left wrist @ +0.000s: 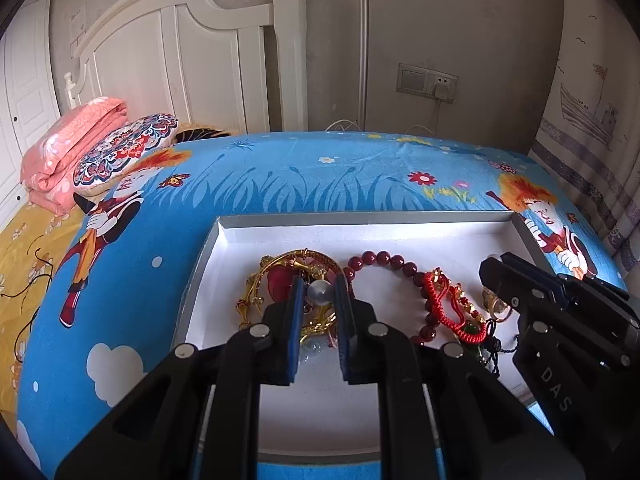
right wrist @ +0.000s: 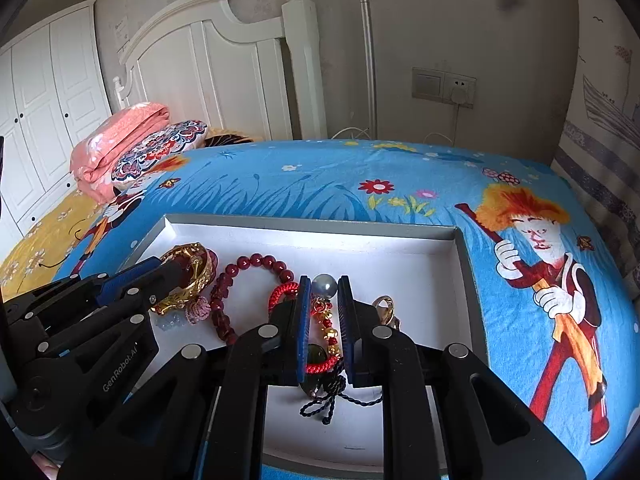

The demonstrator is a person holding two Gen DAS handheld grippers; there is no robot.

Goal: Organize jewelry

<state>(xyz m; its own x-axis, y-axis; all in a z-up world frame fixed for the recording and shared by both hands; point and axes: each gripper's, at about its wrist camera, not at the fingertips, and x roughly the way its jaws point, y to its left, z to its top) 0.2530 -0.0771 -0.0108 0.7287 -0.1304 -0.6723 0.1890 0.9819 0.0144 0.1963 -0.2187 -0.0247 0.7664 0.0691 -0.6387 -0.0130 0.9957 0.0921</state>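
Observation:
A shallow white box (left wrist: 240,236) (right wrist: 400,248) lies on the bed and holds a heap of jewelry. My left gripper (left wrist: 319,292) is shut on a pearl bead (left wrist: 319,292) above gold bangles (left wrist: 280,264) and a pink pendant. My right gripper (right wrist: 323,285) is shut on a grey pearl bead (right wrist: 323,285) above a red cord bracelet (right wrist: 320,366) with gold beads and a dark tassel (right wrist: 328,400). A dark red bead bracelet (left wrist: 384,260) (right wrist: 256,261) lies between the two heaps. A gold ring (right wrist: 383,305) (left wrist: 496,304) lies right of the cord bracelet.
The box sits on a blue cartoon-print bedsheet (left wrist: 320,176) (right wrist: 360,176). A folded pink quilt (left wrist: 72,140) and patterned pillow (left wrist: 124,152) lie at the back left by the white headboard (left wrist: 180,60). A curtain (left wrist: 592,120) hangs at right.

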